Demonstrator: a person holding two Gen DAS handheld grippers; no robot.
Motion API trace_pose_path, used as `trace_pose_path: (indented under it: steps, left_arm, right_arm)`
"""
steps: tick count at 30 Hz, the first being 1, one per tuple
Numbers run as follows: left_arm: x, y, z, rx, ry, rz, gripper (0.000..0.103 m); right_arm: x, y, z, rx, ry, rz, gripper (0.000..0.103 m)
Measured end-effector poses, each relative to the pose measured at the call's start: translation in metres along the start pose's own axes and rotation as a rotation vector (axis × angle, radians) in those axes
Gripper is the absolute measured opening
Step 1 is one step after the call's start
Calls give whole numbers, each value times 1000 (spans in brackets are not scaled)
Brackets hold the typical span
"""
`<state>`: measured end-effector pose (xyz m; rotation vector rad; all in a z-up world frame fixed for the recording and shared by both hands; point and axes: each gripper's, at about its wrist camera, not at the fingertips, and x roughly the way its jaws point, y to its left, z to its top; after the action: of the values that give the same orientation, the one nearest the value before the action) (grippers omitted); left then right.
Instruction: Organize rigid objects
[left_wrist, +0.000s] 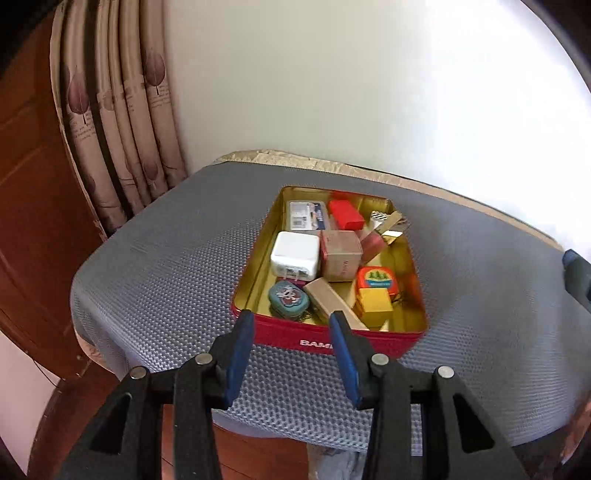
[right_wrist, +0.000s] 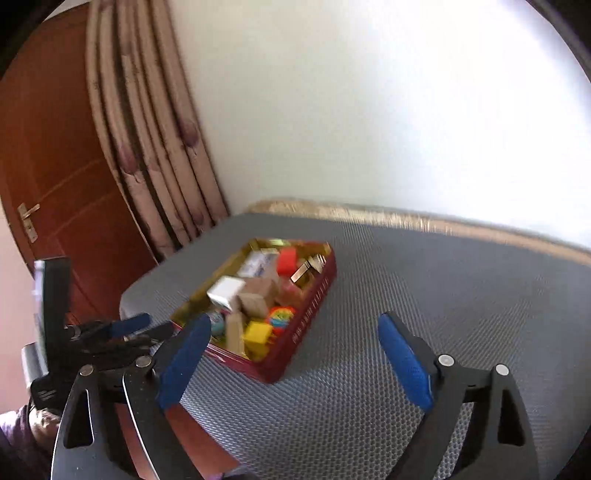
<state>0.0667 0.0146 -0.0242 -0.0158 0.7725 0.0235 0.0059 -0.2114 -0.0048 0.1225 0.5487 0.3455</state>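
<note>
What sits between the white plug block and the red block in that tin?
In the left wrist view, a clear plastic case with a barcode label lies between the white charger and the red block, inside the red tin.

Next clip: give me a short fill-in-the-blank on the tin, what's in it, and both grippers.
1. The small items all lie inside a ____ tin with a gold interior.
2. The tin sits on a ____ textured mat.
3. The white charger lies ____ the teal oval tin, seen from the left wrist.
4. The left gripper and the right gripper both stand ____, holding nothing.

Missing words: red; grey; behind; open
</note>
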Motion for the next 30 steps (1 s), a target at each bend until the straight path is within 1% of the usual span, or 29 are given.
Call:
trace_pose_path:
  steps: [1,3,5,8,10,11,12,15,19,21,22,24,28,30]
  left_arm:
    - [-2,0,1,-5,-1,-5,43]
    - [-9,-2,3,-7,-9,0,43]
    - [-16,-3,7,-9,-23,-2,43]
    - [-31,-3,10,1,-68,6,43]
    - [-41,-1,12,4,-96,8,55]
    - [-45,-1,12,8,-103,2,66]
    - [-50,-1,13,13,-110,-1,70]
    - [-68,0,11,23,-176,-6,70]
    - [-87,-5,9,67,-209,-10,71]
    - [-98,-7,8,80,-232,-31,71]
    - [-102,-7,8,81,-238,-39,71]
    - [-111,-6,9,76,-254,-56,78]
    - [-128,0,10,51,-293,-83,80]
    - [-131,2,11,45,-294,-92,80]
  right_arm:
    - [-3,4,2,-10,-9,-4,93]
    - [-15,13,3,-31,-40,-14,98]
    - [-26,18,2,-38,-65,-25,100]
    - [-39,19,-2,-34,-68,-22,101]
    - [-45,19,-4,-33,-70,-25,101]
    - [-51,20,-6,-33,-73,-30,101]
    - [-54,20,-7,-34,-74,-35,101]
    - [-66,21,-11,-37,-77,-47,101]
    - [-79,21,-15,-34,-81,-65,101]
    - [-84,20,-18,-27,-81,-68,101]
    - [-86,20,-19,-26,-78,-68,101]
    - [-90,20,-21,-26,-71,-76,101]
    - [-99,23,-26,-33,-72,-75,101]
    - [-103,26,-28,-39,-71,-73,101]
